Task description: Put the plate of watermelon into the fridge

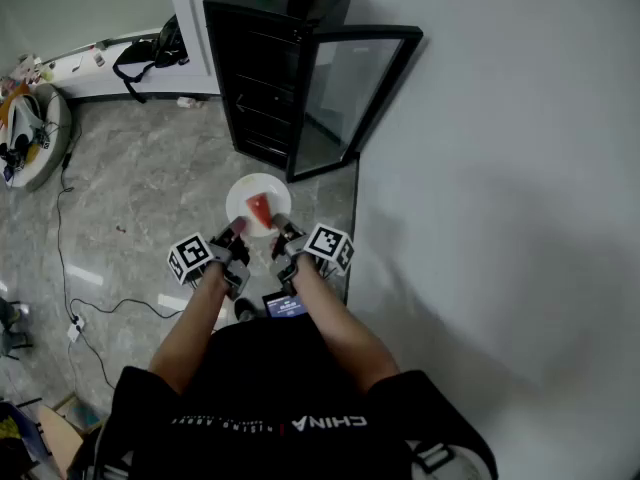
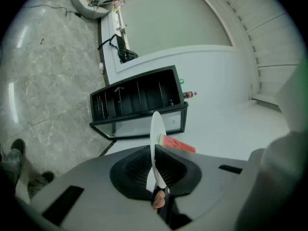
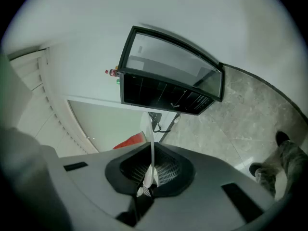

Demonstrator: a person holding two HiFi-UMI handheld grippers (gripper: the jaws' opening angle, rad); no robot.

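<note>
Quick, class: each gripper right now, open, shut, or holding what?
Left gripper: shut on the plate, at its rim.
Right gripper: shut on the plate too.

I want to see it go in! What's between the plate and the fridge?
Only bare floor between plate and fridge, seen in the head view.

The right gripper (image 3: 150, 178) had its jaws clamped on the rim of the white plate (image 3: 149, 134), seen edge-on just below the black fridge (image 3: 163, 94). A red watermelon slice (image 3: 130, 141) rested on the plate, also below the fridge, whose glass door (image 3: 173, 57) stood open.
</note>
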